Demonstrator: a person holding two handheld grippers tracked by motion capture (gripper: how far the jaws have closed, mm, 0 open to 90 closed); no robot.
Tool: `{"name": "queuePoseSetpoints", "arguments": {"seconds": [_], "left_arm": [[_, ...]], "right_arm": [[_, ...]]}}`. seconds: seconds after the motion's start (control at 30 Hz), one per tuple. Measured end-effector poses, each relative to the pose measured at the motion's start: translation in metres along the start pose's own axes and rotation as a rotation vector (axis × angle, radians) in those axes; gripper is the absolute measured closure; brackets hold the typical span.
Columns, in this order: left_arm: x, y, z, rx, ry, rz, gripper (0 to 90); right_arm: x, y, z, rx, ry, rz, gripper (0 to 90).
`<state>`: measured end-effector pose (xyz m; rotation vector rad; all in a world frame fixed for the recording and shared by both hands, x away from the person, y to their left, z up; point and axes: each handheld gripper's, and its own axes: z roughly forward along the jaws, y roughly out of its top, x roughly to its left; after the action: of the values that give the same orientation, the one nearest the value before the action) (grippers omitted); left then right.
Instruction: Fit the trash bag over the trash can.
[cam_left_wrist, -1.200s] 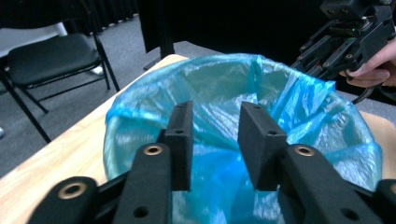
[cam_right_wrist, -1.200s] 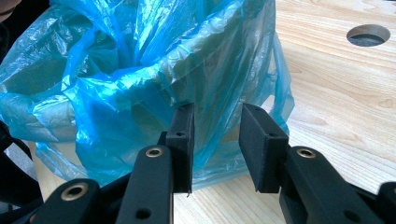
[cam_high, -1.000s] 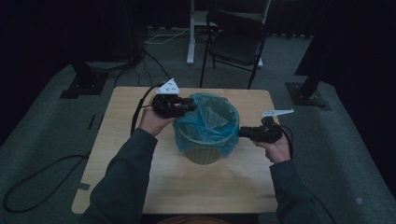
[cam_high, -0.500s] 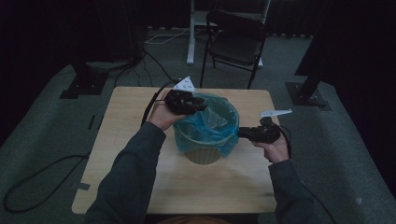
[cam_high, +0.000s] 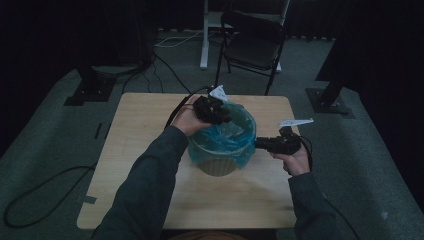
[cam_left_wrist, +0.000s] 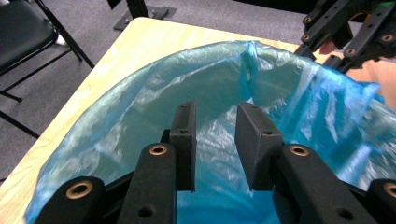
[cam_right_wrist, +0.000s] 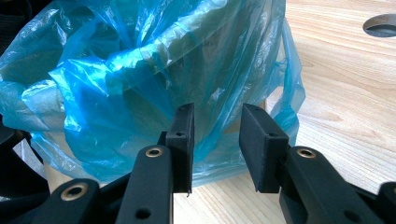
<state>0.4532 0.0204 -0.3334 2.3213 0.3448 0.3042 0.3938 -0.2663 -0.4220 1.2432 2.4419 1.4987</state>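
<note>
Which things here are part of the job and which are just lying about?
Part of the job: blue bag, bin it lines, left gripper over the bag's far rim, right gripper at its right side, both with jaws apart.

Lying about: folding chair, floor cable, table's hole.

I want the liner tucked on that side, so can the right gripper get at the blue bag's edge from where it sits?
Probably yes. The right gripper has its jaws apart, facing the blue bag overhang on the bin's side, with nothing between them.
</note>
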Motion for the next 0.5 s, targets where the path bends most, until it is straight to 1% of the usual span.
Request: {"name": "queuePoseSetpoints", "arguments": {"seconds": [0.07, 0.1, 0.17, 0.27, 0.3, 0.33, 0.4, 0.5], "left_arm": [[0.0, 0.004, 0.006, 0.003, -0.003, 0.0, 68.6], [0.001, 0.005, 0.009, 0.001, -0.004, -0.007, 68.0], [0.002, 0.006, 0.014, 0.011, -0.002, -0.011, 67.2], [0.002, 0.007, 0.023, 0.05, 0.029, -0.017, 63.5], [0.002, 0.007, 0.023, 0.05, 0.029, -0.017, 63.1], [0.003, 0.007, 0.028, 0.063, 0.037, -0.017, 63.1], [0.003, 0.008, 0.032, 0.07, 0.044, -0.018, 62.0], [0.002, 0.009, 0.035, 0.074, 0.044, -0.016, 61.5]], "right_arm": [[0.0, 0.0, 0.0, 0.0, 0.0, 0.001, 65.4], [0.0, -0.001, -0.001, 0.0, 0.001, 0.001, 65.4], [-0.001, -0.001, -0.001, 0.001, 0.0, 0.0, 65.4], [-0.001, -0.002, -0.002, 0.001, 0.0, 0.004, 65.3], [-0.001, -0.002, -0.002, 0.001, 0.0, 0.004, 65.3], [-0.002, -0.002, -0.002, 0.001, 0.0, 0.004, 65.2], [-0.002, -0.003, -0.002, 0.003, -0.001, 0.009, 65.2], [-0.002, -0.004, -0.002, 0.004, -0.002, 0.011, 65.2]]}}
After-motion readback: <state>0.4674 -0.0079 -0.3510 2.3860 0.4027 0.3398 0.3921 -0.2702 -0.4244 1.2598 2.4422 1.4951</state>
